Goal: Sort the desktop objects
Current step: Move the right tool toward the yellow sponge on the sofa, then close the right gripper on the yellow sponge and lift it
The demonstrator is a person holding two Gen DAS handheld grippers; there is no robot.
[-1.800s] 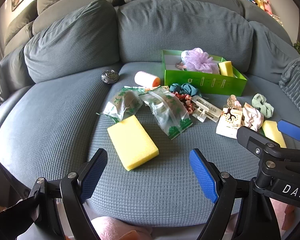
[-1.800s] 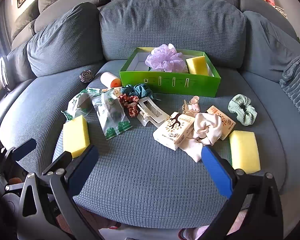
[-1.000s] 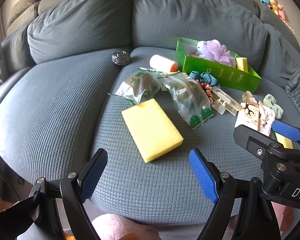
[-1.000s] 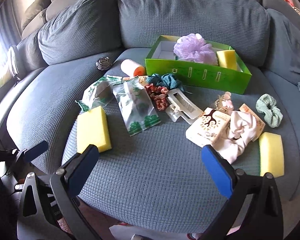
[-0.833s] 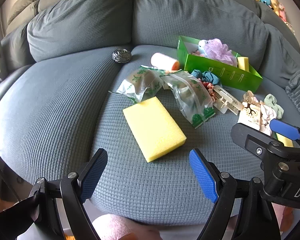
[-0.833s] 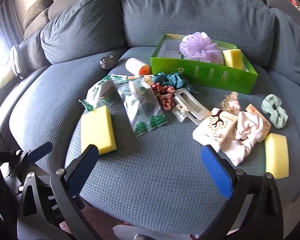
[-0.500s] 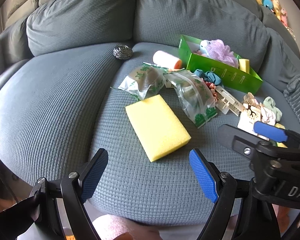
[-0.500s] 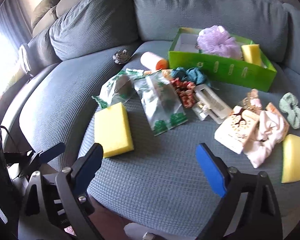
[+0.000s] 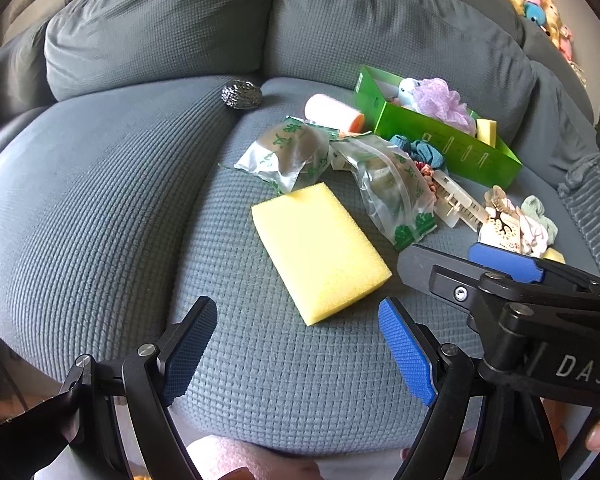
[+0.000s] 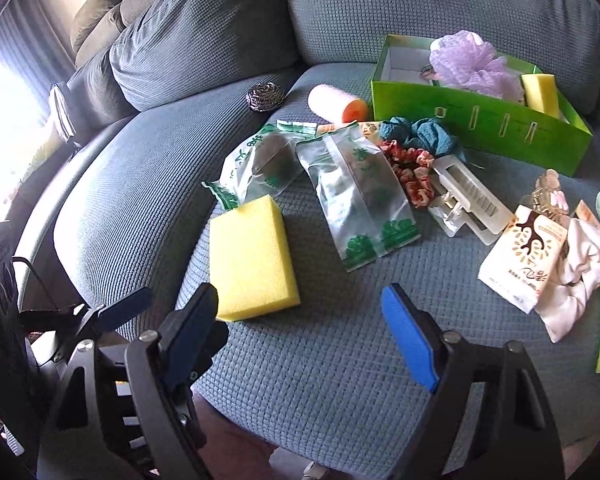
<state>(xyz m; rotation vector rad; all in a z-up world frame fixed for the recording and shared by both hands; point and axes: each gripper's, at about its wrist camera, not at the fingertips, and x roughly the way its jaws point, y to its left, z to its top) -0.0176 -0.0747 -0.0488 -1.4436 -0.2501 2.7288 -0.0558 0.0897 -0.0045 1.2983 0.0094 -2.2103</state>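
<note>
My left claw (image 9: 298, 354) stood wide open and empty, low over the sofa seat (image 9: 100, 208). My right claw (image 10: 300, 336) was likewise wide open and held nothing. The sponge (image 9: 318, 246) lay flat on the seat just ahead of the left claw, between the lines of its fingers but not yet between the pads, with its long side running away to the left and one corner pointing at the right pad. Beyond it lay two bags (image 9: 384, 184), touching its far edge or nearly so; I could not tell which. The green box (image 9: 448, 140) sat further ahead to the right, with a purple puff (image 9: 440, 98) and a second sponge already inside.

In my judgement the step in hand was picking up the near sponge for the box. To do it well, I should turn the claw to square the pads with the sponge's short sides, advance until they bracket its middle, then close gently, as foam will likely compress. The approach should stop short of the bags so they are not dragged along.
</note>
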